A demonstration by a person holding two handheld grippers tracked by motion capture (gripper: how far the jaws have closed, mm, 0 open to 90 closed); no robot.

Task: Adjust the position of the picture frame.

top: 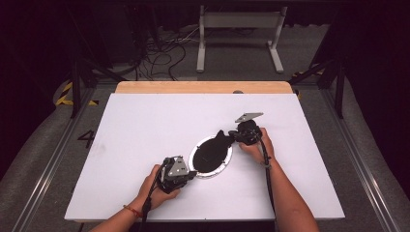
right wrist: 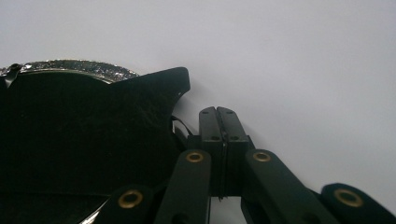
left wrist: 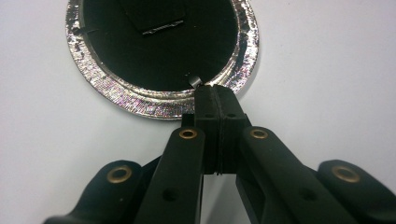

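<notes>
A round dish with a crinkled silver rim [top: 225,161] [left wrist: 140,100] and a black inside lies mid-table. A flat black piece [top: 216,142] [right wrist: 84,135] lies in it, and its pointed corner juts over the far right rim. My left gripper [top: 193,173] [left wrist: 214,91] is shut, tips resting at the near left rim; I cannot tell whether foil is pinched between them. A small grey tab [left wrist: 195,80] sticks up just inside the rim there. My right gripper [top: 231,135] [right wrist: 217,110] is shut on nothing, on the white table just beside the black corner.
The white tabletop [top: 145,130] stretches wide on all sides of the dish, with a wooden strip [top: 203,87] along its far edge. Beyond it on the floor stand a white frame [top: 239,34] and loose cables [top: 162,55]. Both forearms reach in from the near edge.
</notes>
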